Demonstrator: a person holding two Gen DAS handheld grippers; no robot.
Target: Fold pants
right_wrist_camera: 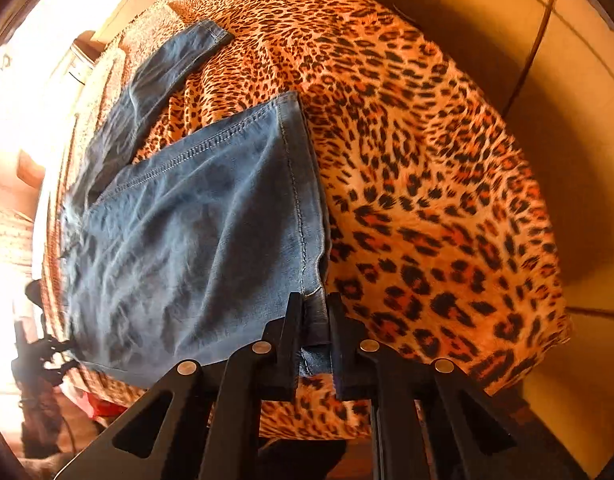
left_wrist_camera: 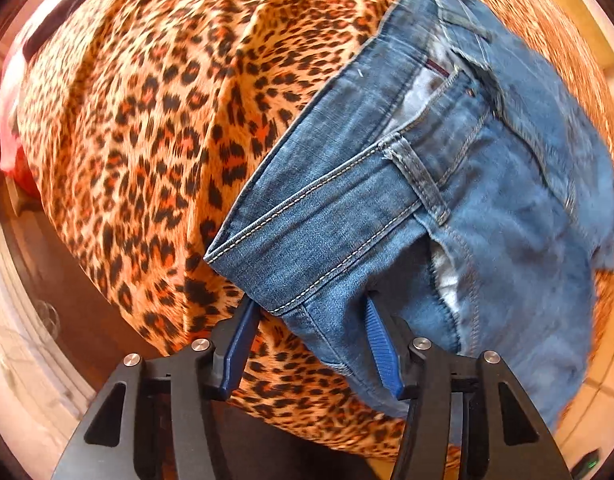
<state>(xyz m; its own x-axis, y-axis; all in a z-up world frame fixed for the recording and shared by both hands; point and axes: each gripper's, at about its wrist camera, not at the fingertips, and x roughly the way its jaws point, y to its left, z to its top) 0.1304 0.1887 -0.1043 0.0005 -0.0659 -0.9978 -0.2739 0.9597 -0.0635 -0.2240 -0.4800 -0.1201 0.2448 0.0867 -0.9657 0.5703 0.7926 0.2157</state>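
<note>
Blue jeans (left_wrist_camera: 447, 184) lie on a leopard-print cloth (left_wrist_camera: 155, 128). The left wrist view shows their waistband with a belt loop, and a folded corner of it reaches down between my left gripper's (left_wrist_camera: 311, 308) blue pads (left_wrist_camera: 381, 340). Those jaws stand wide apart, and I see no pinch on the denim. In the right wrist view the jeans (right_wrist_camera: 195, 232) spread to the left, with one leg running far back to its hem. My right gripper (right_wrist_camera: 315, 308) is shut on the jeans' seamed side edge, which shows as a narrow strip of denim between the black fingers (right_wrist_camera: 293, 332).
The leopard-print cloth (right_wrist_camera: 427, 200) covers the whole work surface and drops off at its near edge. A beige wall or board (right_wrist_camera: 555, 80) stands to the right. A red item (left_wrist_camera: 21, 168) lies past the cloth's left edge, with dark wood below.
</note>
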